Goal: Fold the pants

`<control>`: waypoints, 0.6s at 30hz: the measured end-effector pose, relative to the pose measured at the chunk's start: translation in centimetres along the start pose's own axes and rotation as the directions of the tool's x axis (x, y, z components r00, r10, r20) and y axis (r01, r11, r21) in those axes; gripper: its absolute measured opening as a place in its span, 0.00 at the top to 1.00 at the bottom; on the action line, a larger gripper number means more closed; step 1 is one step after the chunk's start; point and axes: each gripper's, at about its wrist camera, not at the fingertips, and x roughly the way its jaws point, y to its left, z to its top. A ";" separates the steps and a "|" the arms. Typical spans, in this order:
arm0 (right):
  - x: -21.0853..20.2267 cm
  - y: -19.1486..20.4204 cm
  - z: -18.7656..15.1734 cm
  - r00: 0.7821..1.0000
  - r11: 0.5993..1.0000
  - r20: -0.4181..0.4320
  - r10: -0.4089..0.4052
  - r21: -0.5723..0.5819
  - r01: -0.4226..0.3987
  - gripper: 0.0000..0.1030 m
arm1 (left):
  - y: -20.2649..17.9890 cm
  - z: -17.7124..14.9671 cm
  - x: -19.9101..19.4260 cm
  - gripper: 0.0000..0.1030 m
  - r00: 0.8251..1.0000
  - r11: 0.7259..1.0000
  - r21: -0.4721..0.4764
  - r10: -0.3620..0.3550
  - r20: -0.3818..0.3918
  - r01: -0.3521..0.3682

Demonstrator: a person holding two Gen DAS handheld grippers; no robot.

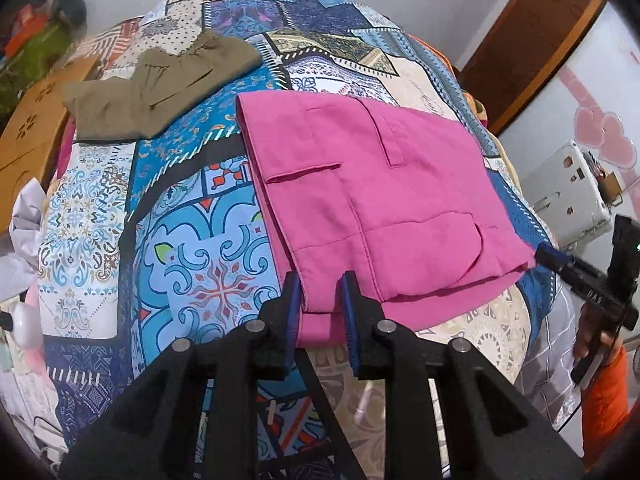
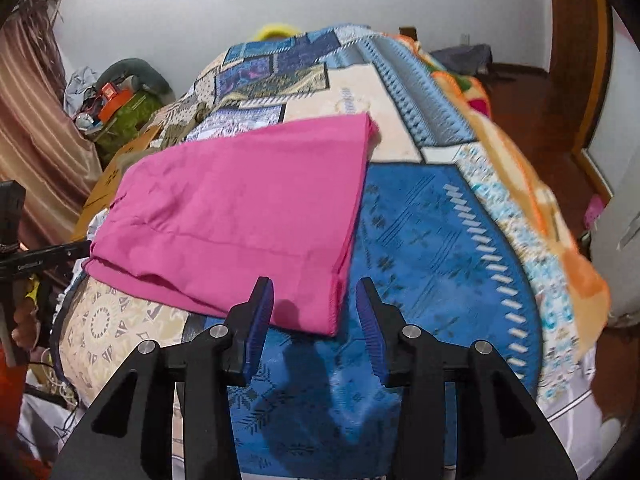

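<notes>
Folded pink pants [image 1: 380, 200] lie flat on a patterned bedspread [image 1: 192, 248], back pockets up. My left gripper [image 1: 320, 280] is at their near left corner. Its jaws stand a little apart, the corner of fabric lies loose between them, and the pads do not press on it. In the right wrist view the pink pants [image 2: 240, 208] show a plain side. My right gripper [image 2: 314, 282] stands open over their near right corner with a wide gap and grips nothing. Each gripper also shows in the other's view, the right gripper [image 1: 554, 256] and the left gripper [image 2: 76, 250], at the pants' edges.
Folded olive pants [image 1: 160, 88] lie farther back on the left of the bed. A cardboard box [image 1: 28, 132] stands beside the bed's left edge and a white case [image 1: 568, 192] on the right. An orange sleeve [image 1: 604, 400] holds the right gripper. Brown floor [image 2: 560, 184] lies beyond the bed.
</notes>
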 end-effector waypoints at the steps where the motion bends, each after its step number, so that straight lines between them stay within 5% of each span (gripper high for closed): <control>1: 0.3 0.2 -0.2 1.000 1.000 -0.009 0.003 -0.001 -0.003 0.62 | -0.1 -0.1 -0.1 0.85 1.000 1.000 0.006 0.011 0.001 -0.012; 4: 1.4 0.4 -0.5 0.999 1.000 -0.038 0.015 0.003 -0.015 0.63 | -0.5 0.1 -0.6 0.91 0.999 0.998 0.040 0.041 0.019 -0.042; 9: 2.2 0.9 -0.5 0.998 0.999 -0.059 -0.016 -0.045 0.013 0.83 | -1.6 0.4 -2.6 0.92 0.993 0.992 0.085 0.083 0.088 -0.090; 18: 2.5 1.1 -0.4 0.997 0.997 -0.069 -0.031 -0.079 0.026 0.86 | -2.3 0.1 -5.4 0.92 0.985 0.983 0.134 0.108 0.134 -0.126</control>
